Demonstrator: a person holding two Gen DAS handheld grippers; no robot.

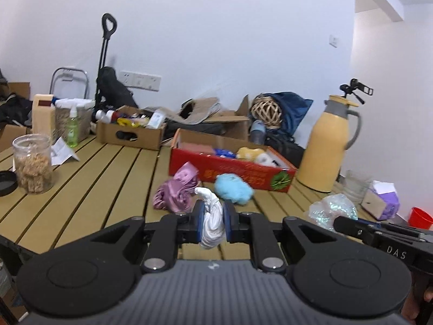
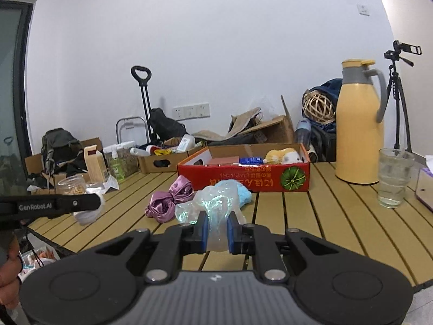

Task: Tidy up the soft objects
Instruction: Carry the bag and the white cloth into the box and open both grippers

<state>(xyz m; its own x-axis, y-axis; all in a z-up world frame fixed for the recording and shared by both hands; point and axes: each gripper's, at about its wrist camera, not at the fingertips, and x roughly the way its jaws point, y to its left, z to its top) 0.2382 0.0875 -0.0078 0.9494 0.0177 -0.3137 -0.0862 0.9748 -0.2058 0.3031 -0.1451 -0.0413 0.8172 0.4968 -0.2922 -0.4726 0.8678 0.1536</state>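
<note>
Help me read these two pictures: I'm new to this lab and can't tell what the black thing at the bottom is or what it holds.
It is no robot: a person holds a handheld gripper in each hand, each with a camera looking along its jaws. One view is from the left gripper, shut on a white cloth. The other is from the right gripper, shut on a clear crinkly plastic bag. On the slatted table lie a purple cloth, a blue fluffy item and a red box of soft toys.
</note>
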